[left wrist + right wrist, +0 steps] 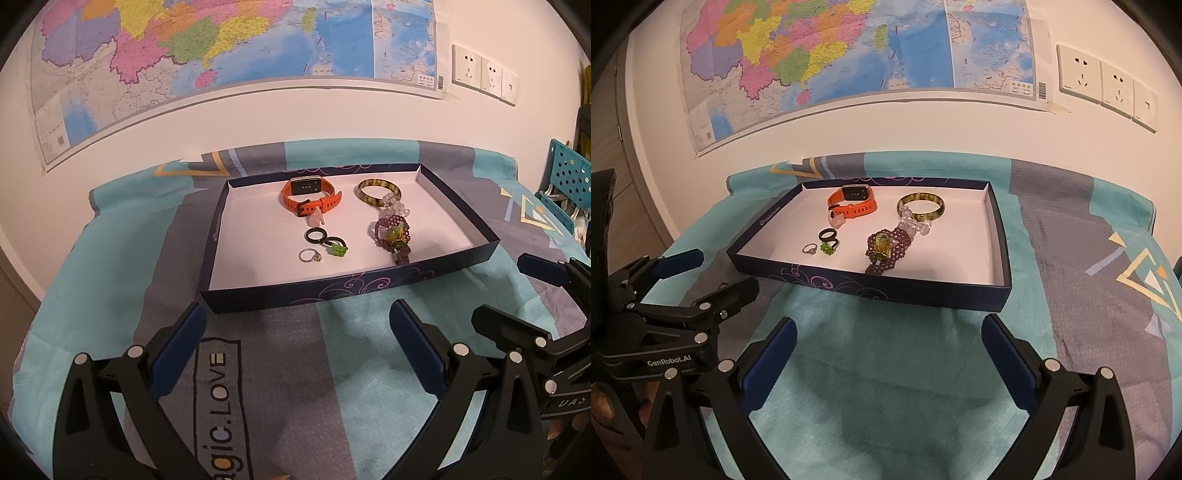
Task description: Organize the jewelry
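A dark blue shallow box [369, 286] [871, 291] with a white floor sits on the cloth. In it lie an orange watch [308, 194] [855, 203], a brown-green bangle [376, 194] [921, 206], a clear bead bracelet [395, 208] [916, 225], a purple bead bracelet [391, 234] [886, 249], a black ring [315, 235] [826, 234], a green-stone ring [78, 251] [827, 246] and a silver ring [308, 255] [809, 249]. My left gripper [297, 328] [713, 273] is open and empty just in front of the box. My right gripper [888, 332] [513, 291] is open and empty, beside the left one.
A teal and grey patterned cloth [280, 369] [1089, 295] covers the table. A wall with a map [221, 48] and sockets [1100, 81] stands right behind it. A teal perforated basket [569, 177] stands at the right edge.
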Available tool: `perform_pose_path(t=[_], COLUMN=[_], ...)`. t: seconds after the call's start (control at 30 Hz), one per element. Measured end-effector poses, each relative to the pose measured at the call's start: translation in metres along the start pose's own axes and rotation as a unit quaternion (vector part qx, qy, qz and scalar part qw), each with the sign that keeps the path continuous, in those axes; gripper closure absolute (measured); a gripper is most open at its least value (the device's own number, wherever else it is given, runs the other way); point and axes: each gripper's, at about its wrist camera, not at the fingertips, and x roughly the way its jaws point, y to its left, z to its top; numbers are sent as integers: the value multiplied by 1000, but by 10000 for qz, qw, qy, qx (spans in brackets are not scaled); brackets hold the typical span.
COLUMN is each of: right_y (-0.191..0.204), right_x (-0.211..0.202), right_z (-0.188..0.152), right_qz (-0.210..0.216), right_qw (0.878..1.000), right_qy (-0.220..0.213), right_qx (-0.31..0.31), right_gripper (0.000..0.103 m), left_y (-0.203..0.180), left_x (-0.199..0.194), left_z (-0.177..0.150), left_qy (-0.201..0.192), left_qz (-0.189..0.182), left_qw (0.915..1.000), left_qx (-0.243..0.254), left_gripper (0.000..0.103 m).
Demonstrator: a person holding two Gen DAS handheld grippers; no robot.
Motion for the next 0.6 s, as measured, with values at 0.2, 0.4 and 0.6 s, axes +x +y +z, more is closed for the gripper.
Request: perform_pose_path(t=[0.2, 0.4, 0.6], right_y=[0, 0, 0], right_x=[-2, -2, -3], right_z=[0, 0, 0], right_qz=[16, 19, 16], right_qw=[10000, 10000, 10000], right_qy=[-16, -12, -2], right_qx=[17, 23, 35], right_gripper=[7, 7, 7], left_y=[-1, -1, -1], left_x=[-1, -1, 0], left_z=[-1, -1, -1], left_qy=[7, 24, 48], left_qz=[-4, -7, -1], left_qw=[10000, 10000, 10000], left_qx=[-4, -17, -32], left_gripper=[5, 5, 5])
